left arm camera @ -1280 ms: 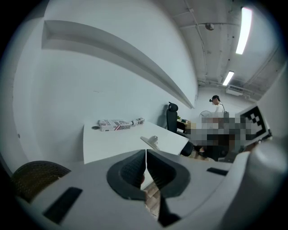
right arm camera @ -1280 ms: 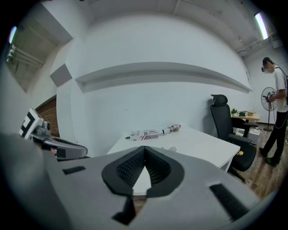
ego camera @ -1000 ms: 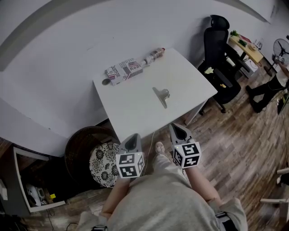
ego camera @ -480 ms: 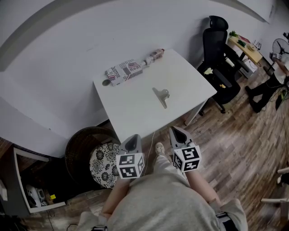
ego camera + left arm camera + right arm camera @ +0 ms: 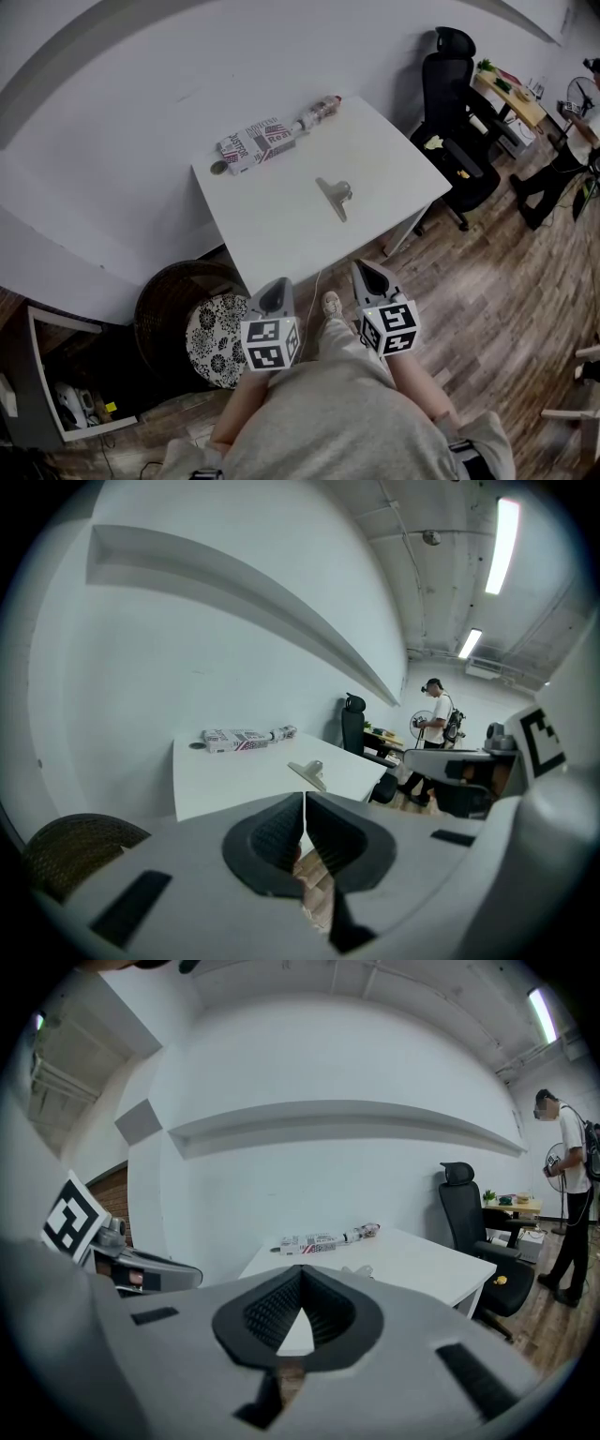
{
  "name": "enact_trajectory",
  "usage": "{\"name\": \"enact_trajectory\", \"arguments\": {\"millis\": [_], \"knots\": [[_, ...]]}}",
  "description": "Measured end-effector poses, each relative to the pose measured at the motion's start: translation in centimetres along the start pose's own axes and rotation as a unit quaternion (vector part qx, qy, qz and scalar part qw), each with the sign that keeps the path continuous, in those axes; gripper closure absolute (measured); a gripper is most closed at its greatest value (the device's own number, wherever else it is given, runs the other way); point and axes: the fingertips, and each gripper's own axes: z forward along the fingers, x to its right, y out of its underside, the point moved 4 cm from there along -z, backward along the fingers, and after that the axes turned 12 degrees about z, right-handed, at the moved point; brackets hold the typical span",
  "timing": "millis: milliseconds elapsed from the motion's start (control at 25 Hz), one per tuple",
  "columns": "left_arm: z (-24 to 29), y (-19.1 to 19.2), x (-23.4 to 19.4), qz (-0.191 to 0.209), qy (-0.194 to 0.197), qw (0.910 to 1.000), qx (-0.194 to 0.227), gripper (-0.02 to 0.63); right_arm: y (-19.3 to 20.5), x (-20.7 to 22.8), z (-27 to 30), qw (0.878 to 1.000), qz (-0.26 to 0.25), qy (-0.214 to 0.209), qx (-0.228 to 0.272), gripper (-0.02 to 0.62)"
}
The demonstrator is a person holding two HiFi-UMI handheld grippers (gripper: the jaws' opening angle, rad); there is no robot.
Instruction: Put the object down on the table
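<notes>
Well, the left gripper [image 5: 305, 803] had its two jaws pressed together, with nothing between them. The right gripper [image 5: 300, 1274] had its jaws pressed together at the tips too, and it held nothing. From the head view, both grippers were close to the person's body, side by side, with the left gripper [image 5: 274, 282] and the right gripper [image 5: 362, 266] both pointing at the near edge of the white table [image 5: 281, 234]. Neither one touched the table.

The silver clip [image 5: 335, 198] lay on the table, near the middle. It was well apart from both grippers. The left gripper view showed the clip [image 5: 307, 773] lying flat on the white top.

At the far edge of the table, by the wall, lay a long box [image 5: 258, 145] with red and white print. A bottle [image 5: 317, 114] lay just beside its right end. A small dark round thing [image 5: 218, 169] sat by its left end.

A black chair [image 5: 455, 103] stood to the right of the table. A brown basket [image 5: 161, 302] and a flowery cushion [image 5: 214, 342] were on the wooden floor [image 5: 487, 300] to the left. Another person [image 5: 568, 1171] stood far off on the right.
</notes>
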Motion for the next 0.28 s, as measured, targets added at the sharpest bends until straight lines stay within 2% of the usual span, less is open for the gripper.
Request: {"name": "enact_trajectory", "arguments": {"millis": [280], "knots": [[0.49,0.15,-0.28,-0.003,-0.001,1.0,-0.004,0.597,-0.07,0.26,0.66,1.0,-0.003,-0.001,-0.002,0.595]]}}
